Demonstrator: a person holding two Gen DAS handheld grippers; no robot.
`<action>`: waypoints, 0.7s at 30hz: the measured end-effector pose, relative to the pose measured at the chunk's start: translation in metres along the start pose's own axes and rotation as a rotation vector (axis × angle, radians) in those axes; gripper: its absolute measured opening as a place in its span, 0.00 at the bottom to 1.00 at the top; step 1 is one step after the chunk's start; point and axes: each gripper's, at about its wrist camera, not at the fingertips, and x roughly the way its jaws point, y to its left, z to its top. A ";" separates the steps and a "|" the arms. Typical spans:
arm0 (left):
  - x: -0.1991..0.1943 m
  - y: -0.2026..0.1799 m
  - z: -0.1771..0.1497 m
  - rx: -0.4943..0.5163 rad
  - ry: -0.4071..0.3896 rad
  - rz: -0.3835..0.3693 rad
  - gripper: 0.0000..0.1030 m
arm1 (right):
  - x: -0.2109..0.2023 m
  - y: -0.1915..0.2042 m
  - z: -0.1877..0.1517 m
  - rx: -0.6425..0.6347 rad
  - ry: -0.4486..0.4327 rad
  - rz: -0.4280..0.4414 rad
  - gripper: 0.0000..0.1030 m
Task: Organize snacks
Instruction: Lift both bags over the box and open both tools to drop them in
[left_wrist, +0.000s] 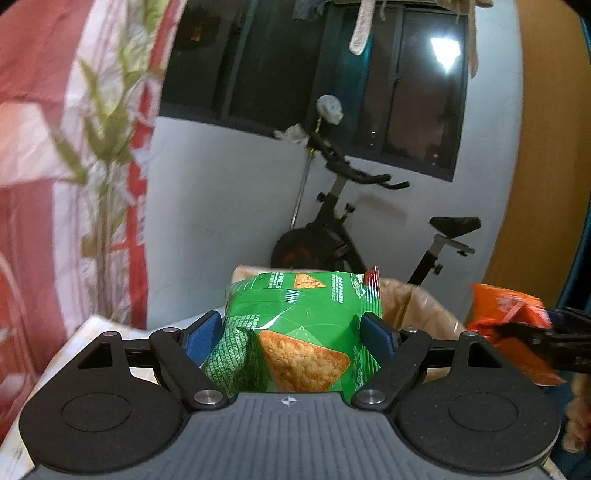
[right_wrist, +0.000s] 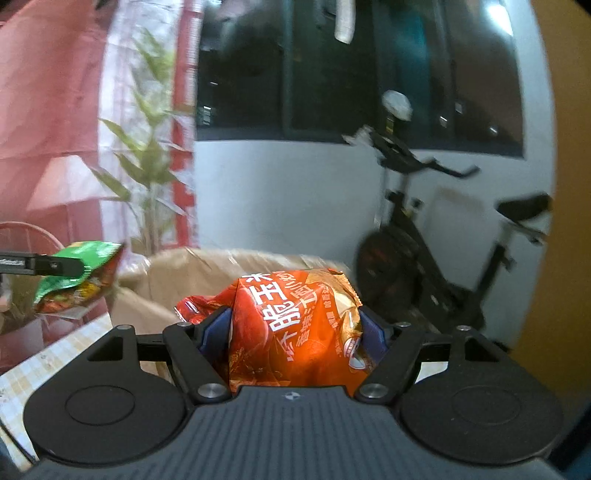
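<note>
- The big open brown cardboard box (right_wrist: 229, 273) sits just past both tongs. I can't see inside it.
- The puffy shiny green chip bag (left_wrist: 295, 332) is squeezed between the left tongs (left_wrist: 295, 336).
- The crinkly orange chip bag (right_wrist: 295, 328) is squeezed between the right tongs (right_wrist: 295, 332).
- I think both bags are picked up but not yet dropped in the box.

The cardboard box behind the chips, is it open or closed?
Open. The cardboard box has raised flaps and shows its inside wall beyond the orange bag.

cardboard box (right_wrist: 207, 273): inside hidden | orange snack bag (right_wrist: 295, 325): lower part hidden
</note>
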 end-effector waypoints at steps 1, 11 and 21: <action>0.006 -0.002 0.004 0.002 -0.003 -0.005 0.81 | 0.010 0.003 0.006 -0.015 -0.007 0.012 0.72; 0.073 -0.001 0.022 -0.035 0.059 -0.018 0.81 | 0.103 0.021 0.040 -0.115 0.006 0.123 0.72; 0.110 -0.009 0.023 0.028 0.091 -0.004 0.81 | 0.162 0.016 0.017 -0.103 0.128 0.136 0.73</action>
